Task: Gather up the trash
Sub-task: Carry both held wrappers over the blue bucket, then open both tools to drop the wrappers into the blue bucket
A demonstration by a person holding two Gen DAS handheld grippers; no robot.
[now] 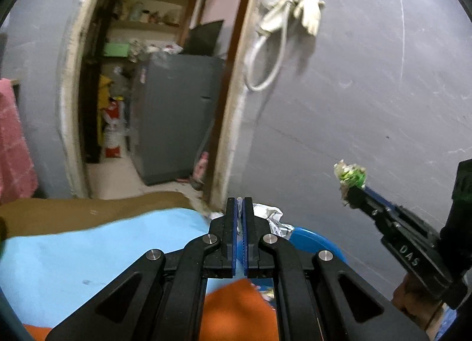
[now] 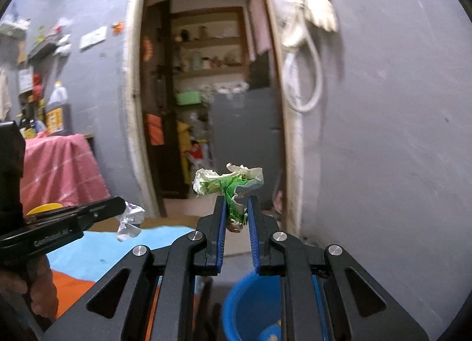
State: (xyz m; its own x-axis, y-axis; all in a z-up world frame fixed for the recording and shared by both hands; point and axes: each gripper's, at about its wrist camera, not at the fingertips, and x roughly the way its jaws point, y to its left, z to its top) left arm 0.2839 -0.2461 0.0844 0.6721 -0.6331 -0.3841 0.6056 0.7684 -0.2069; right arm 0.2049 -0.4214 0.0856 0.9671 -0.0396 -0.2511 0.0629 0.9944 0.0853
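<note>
While both grippers hang above blue bucket (image 2: pixel 250 305) rim | left gripper (image 1: pixel 241 211) jaws pinching silver wrapper (image 2: pixel 129 220) | right gripper (image 2: pixel 237 211) jaws pinching green wrapper (image 2: pixel 228 184)

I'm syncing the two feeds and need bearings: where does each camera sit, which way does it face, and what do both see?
Left wrist: on the left gripper, shut on a silver wrapper, facing the doorway; the right gripper and a bit of hand show at right.
Right wrist: on the right gripper, shut on a green-and-white wrapper, facing the same doorway; the left gripper and hand show at left.
Shared: doorway, grey fridge, blue bucket, light blue sheet.
</note>
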